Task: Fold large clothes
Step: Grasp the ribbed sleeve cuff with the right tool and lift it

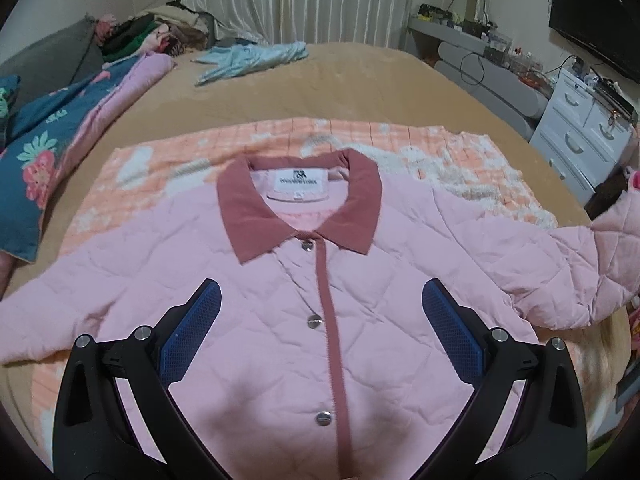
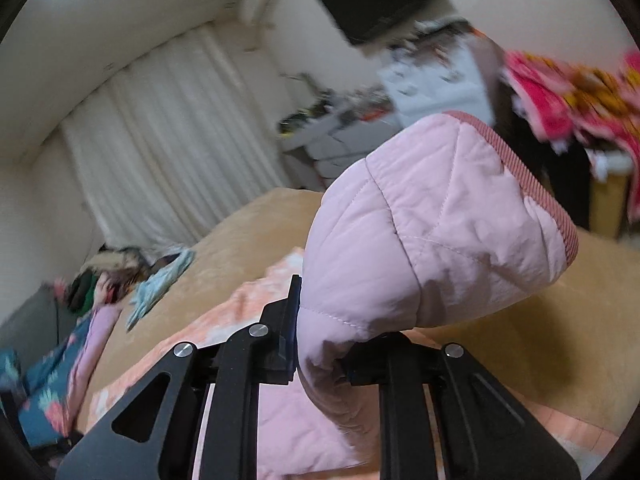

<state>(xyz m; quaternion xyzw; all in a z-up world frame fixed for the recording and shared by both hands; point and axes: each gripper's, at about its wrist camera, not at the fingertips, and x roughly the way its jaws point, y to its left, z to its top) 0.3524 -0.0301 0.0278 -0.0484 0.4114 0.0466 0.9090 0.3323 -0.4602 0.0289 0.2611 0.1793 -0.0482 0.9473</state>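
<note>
So there's one pink quilted jacket lying face up and buttoned on an orange-and-white blanket on the bed, collar pointing toward the curtains. The left tool hangs over the chest with its blue pads wide apart, nothing in them. The right tool is clamped tight on the sleeve near the ribbed cuff, and that sleeve is up off the bed.

Handling guess: light, puffy, soft, no stiffness at all, so it droops wherever it isn't held. The shell looks a bit slick, so I'd pinch at seams, the cuff or the hem rather than mid-panel. The padding will probably spring back, so folds need pressing flat.

Count: one jacket, three snaps showing down the front, one collar, one light blue garment further up the bed, plus a clothes heap in the corner.
</note>
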